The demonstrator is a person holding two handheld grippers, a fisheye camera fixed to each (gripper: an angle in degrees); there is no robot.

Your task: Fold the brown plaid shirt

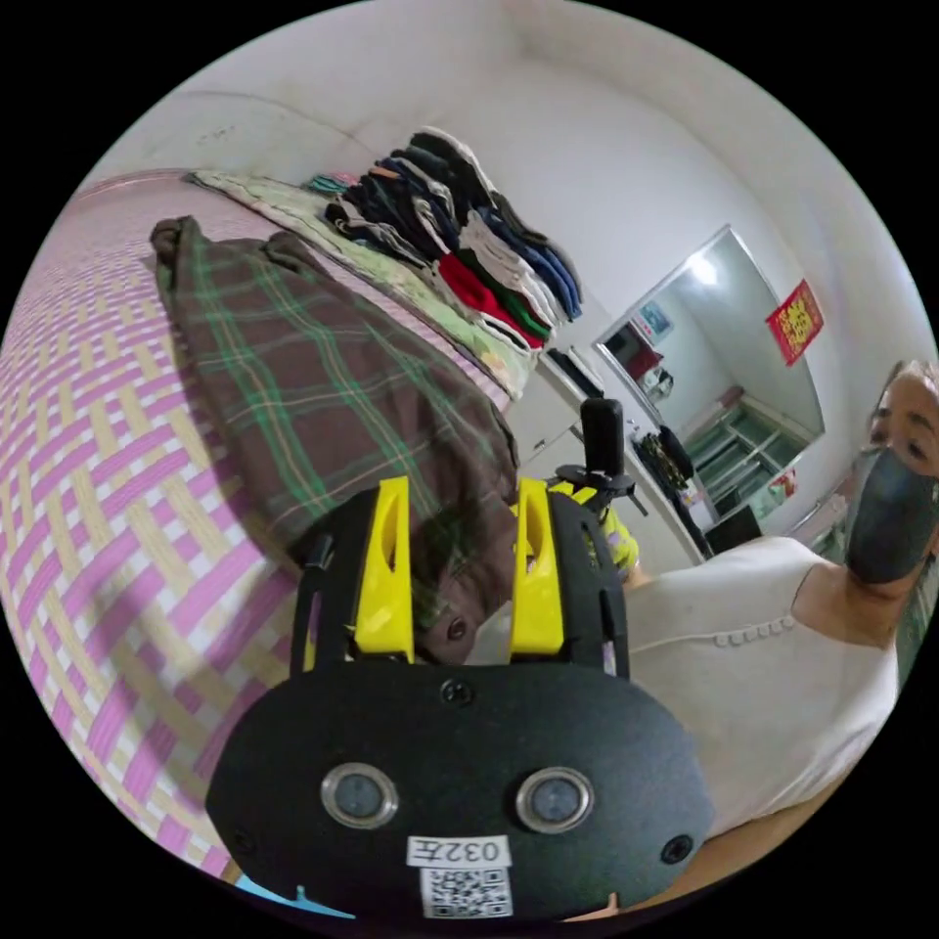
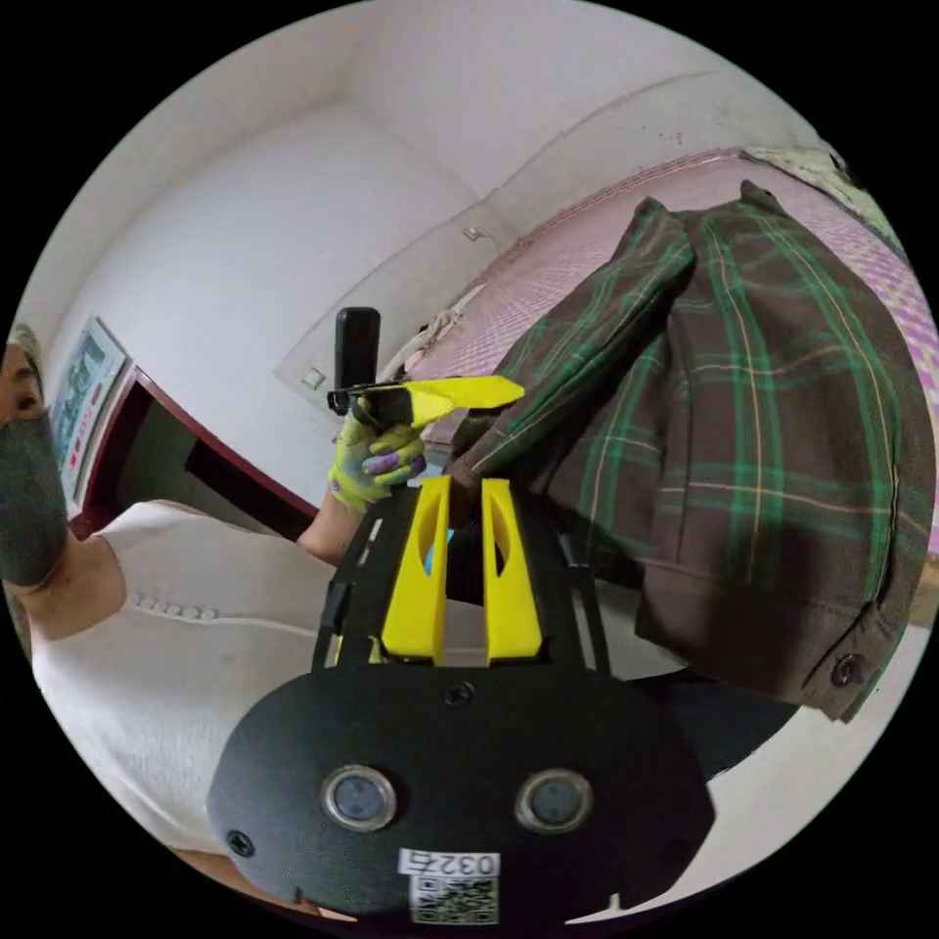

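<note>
The brown plaid shirt [image 1: 323,372] lies lengthwise on a pink woven bed mat [image 1: 88,469], its green-striped cloth reaching to the bed's near edge. My left gripper [image 1: 460,489] is shut on a bunched part of the hem, just above a button. In the right gripper view the shirt [image 2: 743,460] hangs over the bed edge. My right gripper [image 2: 468,484] has its jaws nearly together on a dark edge of the shirt. The left gripper [image 2: 489,391], held in a gloved hand [image 2: 377,465], sits close above it at the same corner.
A tall stack of folded clothes [image 1: 469,245] rests on a floral sheet [image 1: 391,274] at the bed's far side. A person in a white top [image 1: 743,665] stands beside the bed. A mirror [image 1: 724,372] and white walls are behind.
</note>
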